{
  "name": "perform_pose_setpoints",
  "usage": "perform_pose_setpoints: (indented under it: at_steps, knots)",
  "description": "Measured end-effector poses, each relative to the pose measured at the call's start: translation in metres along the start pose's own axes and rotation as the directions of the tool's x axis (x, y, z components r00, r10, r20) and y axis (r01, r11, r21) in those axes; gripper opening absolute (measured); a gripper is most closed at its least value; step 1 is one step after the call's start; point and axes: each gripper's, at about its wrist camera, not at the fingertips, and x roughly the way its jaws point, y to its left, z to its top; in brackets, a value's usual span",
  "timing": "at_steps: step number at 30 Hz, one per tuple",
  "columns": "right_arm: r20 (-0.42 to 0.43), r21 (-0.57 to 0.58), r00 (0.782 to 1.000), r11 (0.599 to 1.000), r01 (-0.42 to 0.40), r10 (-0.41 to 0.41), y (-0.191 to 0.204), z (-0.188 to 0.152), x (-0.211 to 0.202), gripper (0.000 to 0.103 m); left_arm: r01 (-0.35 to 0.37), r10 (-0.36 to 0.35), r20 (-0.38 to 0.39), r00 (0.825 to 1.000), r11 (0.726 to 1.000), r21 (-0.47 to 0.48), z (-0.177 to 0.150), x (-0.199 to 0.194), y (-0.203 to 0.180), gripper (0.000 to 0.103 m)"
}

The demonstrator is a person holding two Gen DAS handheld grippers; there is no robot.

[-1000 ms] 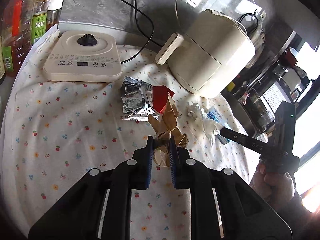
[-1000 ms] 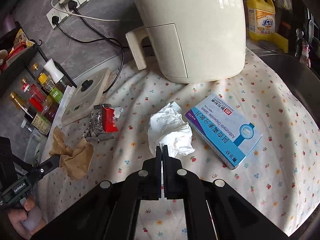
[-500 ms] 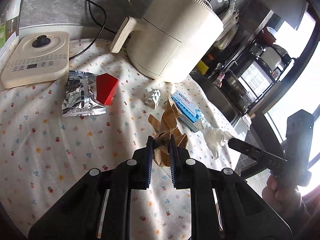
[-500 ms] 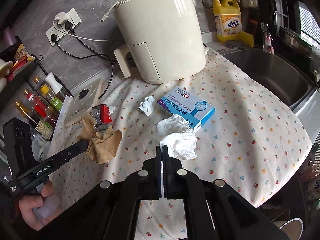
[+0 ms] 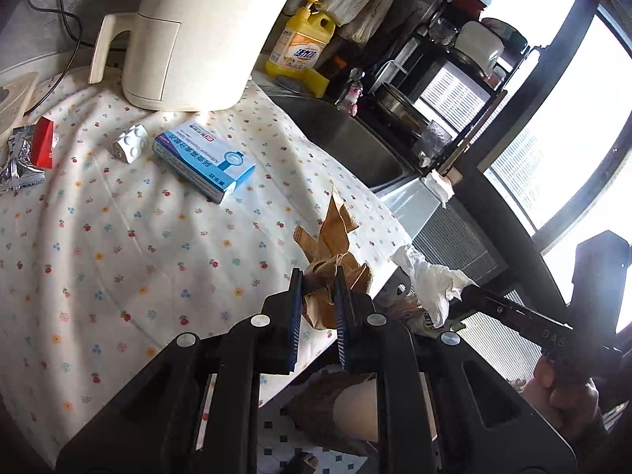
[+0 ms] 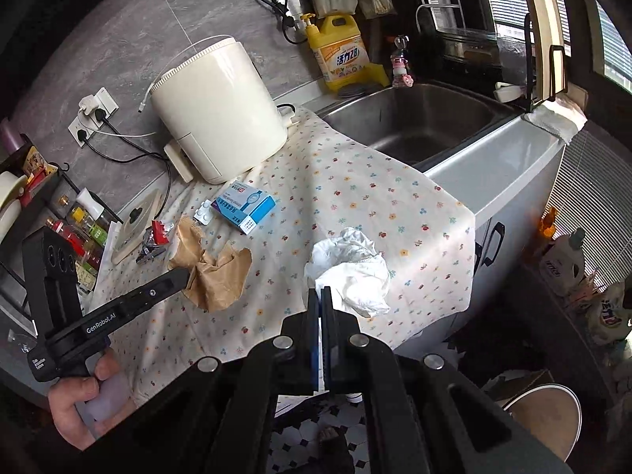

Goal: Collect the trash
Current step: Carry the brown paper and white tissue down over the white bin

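Left gripper (image 5: 318, 288) clamps crumpled brown paper (image 5: 335, 245), long axis running up away from the fingers, above the floral tablecloth (image 5: 118, 237) edge. Right gripper (image 6: 320, 296) pinches white tissue wad (image 6: 351, 272), no clear long axis, lifted over the cloth.

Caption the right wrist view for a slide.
Right gripper clamps white tissue; left gripper grips brown paper above the floral cloth.

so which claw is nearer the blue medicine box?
Left. The left claw, shut on brown paper, hangs at the counter's front edge, below the blue medicine box. The right claw, shut on a white tissue, is out past that edge, farther off.
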Motion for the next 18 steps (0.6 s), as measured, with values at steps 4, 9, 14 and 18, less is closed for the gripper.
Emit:
perform_pose_setpoints:
  at_steps: [4,9,14,18]
  knots:
    - [0.012,0.049,1.000,0.999,0.018,-0.018,-0.046,-0.015,-0.028,0.002,0.006,-0.005,-0.037,0.999,1.000,0.027,-0.016,0.019,-0.040,0.016]
    - [0.016,0.106,0.998,0.993,0.053,-0.055,-0.099,-0.038,-0.056,0.002,0.042,-0.037,-0.078,0.996,0.996,0.072,-0.037,0.039,-0.090,0.016]
    - [0.000,0.181,0.995,0.979,0.095,-0.097,-0.150,-0.067,-0.076,0.002,0.073,-0.059,-0.132,0.990,0.992,0.104,-0.061,0.065,-0.132,0.016]
    - [-0.041,0.222,0.990,0.965,0.137,-0.132,-0.186,-0.095,-0.085,0.002,0.100,-0.077,-0.178,0.981,0.987,0.123,-0.083,0.087,-0.161,0.016]
